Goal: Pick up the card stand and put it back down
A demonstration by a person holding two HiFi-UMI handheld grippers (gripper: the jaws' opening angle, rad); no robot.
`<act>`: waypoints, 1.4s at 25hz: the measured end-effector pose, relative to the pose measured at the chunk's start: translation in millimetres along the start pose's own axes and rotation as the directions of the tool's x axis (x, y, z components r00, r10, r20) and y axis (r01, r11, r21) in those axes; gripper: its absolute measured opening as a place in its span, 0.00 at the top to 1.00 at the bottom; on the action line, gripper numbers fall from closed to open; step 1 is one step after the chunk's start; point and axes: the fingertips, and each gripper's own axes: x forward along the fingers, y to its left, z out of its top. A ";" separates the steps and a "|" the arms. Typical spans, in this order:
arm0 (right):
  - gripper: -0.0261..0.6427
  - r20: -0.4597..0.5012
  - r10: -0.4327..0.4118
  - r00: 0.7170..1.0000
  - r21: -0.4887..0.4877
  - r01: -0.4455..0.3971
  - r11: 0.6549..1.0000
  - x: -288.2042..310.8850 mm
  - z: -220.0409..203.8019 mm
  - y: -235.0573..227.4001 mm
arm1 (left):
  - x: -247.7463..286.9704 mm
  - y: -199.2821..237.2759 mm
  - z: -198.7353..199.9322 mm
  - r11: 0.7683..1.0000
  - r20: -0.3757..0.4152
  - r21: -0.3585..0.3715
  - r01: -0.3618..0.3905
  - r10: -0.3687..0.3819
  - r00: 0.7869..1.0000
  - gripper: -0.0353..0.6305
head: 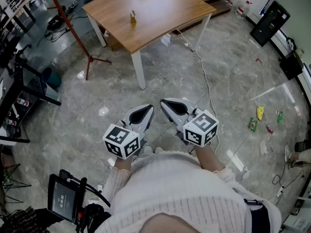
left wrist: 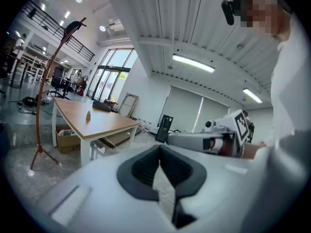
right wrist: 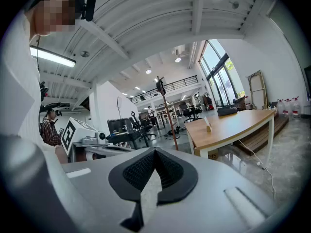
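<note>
A polished grey marble-pattern floor fills the head view, well apart from the work at hand. At 12 o'clock stands a rectangular wooden table with a smooth honey-coloured top and slim white legs. Toward 10 o'clock a thin reddish-brown tripod stand slants across the floor, and a white cable trails away from the table toward 3 o'clock. At 6 o'clock, a person in a ribbed white knit sweater holds both tools low, well short of the table.

The left gripper and the right gripper sit side by side, each a smooth grey shell with black textured pads tapering to a point and a cube with black-and-white square markers at its rear. On both, the jaw tips meet, with nothing between them.

The card stand, a small upright tan piece, rests untouched on the tabletop toward its 9 o'clock side, far from either tool.
</note>
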 end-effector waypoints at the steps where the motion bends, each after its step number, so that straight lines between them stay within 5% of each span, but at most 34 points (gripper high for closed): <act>1: 0.96 -0.002 -0.002 1.000 0.002 0.002 1.000 -0.3 -0.5 -1.2 | 0.6 -0.1 -0.6 1.000 -0.001 -0.002 0.000 0.000 1.000 0.94; 17: 0.96 -0.023 0.008 1.000 0.004 -0.007 1.000 31.5 -2.2 -38.1 | 30.5 39.1 3.0 0.999 -0.002 -0.004 -0.033 0.033 0.999 0.94; 35: 0.96 0.037 -0.072 0.997 0.018 0.071 0.997 253.0 94.1 -160.1 | 109.6 275.4 116.4 0.999 -0.014 0.031 0.035 -0.034 0.999 0.94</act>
